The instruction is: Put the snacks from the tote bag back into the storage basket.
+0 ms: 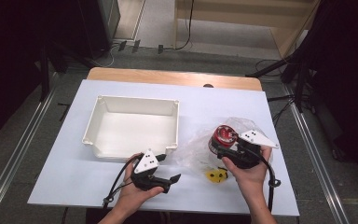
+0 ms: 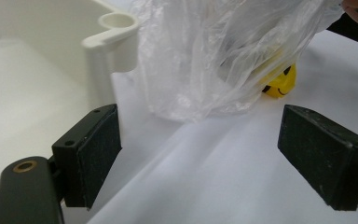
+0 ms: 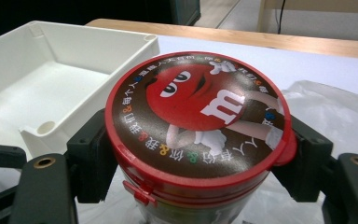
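Observation:
A clear tub with a red lid bearing a red candy figure stands upright between the jaws of my right gripper, which is shut on its sides just under the lid. Around and behind the tub lies a crumpled clear plastic bag. A small yellow smiley ball rests on the table under the bag's near edge. My left gripper is held at the white bin's near right corner, pointing toward the bag. Its pads stand wide apart with nothing between them.
An empty white plastic bin sits at the middle left of the white tabletop; its corner post is close to my left gripper. A wooden strip runs along the table's far edge.

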{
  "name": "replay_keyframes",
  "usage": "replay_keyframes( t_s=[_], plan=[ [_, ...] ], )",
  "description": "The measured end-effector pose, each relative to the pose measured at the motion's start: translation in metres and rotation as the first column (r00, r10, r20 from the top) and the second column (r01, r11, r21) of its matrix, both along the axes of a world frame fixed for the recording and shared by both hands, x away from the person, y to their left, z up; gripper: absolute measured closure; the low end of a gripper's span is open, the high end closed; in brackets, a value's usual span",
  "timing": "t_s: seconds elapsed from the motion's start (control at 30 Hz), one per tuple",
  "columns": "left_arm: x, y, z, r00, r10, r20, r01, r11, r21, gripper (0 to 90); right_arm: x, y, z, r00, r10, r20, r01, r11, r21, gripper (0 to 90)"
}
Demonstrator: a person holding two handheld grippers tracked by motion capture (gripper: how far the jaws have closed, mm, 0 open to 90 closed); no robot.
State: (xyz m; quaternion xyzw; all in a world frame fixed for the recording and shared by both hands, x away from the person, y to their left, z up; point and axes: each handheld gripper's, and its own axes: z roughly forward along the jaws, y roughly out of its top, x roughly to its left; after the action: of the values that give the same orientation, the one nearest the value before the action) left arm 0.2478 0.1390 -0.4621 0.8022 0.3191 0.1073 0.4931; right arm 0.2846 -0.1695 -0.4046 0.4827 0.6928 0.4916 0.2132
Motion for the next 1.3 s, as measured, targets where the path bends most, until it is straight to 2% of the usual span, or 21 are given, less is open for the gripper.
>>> replay_keyframes(
  t_s=[0.1, 0.27, 0.43, 0.7, 0.83, 0.93, 1.07, 1.3],
  plan=[
    [0.001, 0.012, 0.001, 0.9994, 0.033, -0.008, -0.033, 0.9995, 0.0, 12.1, 0.001, 0.005, 0.002, 0.9999, 0.015, 0.005, -0.015, 1.0, -0.002, 26.0],
    [0.001, 0.031, 0.004, 0.9969, 0.078, 0.003, -0.078, 0.9968, -0.013, 10.3, 0.003, 0.012, 0.004, 0.9995, 0.03, 0.014, -0.03, 0.999, -0.015, 26.0],
    [0.0, 0.05, 0.006, 0.9919, 0.127, 0.011, -0.126, 0.9914, -0.034, 9.4, 0.006, 0.015, 0.008, 0.999, 0.039, 0.02, -0.039, 0.999, -0.016, 26.0],
    [-0.005, 0.073, 0.009, 0.9855, 0.164, 0.043, -0.163, 0.9863, -0.023, 8.6, 0.012, 0.027, 0.011, 0.9978, 0.063, 0.019, -0.063, 0.998, -0.021, 26.0],
    [-0.007, 0.084, 0.009, 0.9803, 0.192, 0.048, -0.191, 0.9814, -0.013, 8.5, 0.017, 0.035, 0.01, 0.9969, 0.078, 0.014, -0.077, 0.997, -0.026, 26.1],
    [-0.008, 0.093, 0.009, 0.9772, 0.206, 0.051, -0.205, 0.9785, -0.02, 7.2, 0.02, 0.042, 0.012, 0.9961, 0.087, 0.013, -0.087, 0.996, -0.024, 26.0],
    [-0.007, 0.1, 0.011, 0.9698, 0.237, 0.058, -0.235, 0.9712, -0.04, 7.0, 0.024, 0.05, 0.014, 0.9948, 0.101, 0.013, -0.101, 0.995, -0.019, 26.0],
    [-0.005, 0.107, 0.011, 0.9609, 0.271, 0.054, -0.269, 0.962, -0.045, 7.0, 0.028, 0.062, 0.018, 0.9914, 0.129, 0.025, -0.128, 0.992, -0.019, 26.0]
  ],
)
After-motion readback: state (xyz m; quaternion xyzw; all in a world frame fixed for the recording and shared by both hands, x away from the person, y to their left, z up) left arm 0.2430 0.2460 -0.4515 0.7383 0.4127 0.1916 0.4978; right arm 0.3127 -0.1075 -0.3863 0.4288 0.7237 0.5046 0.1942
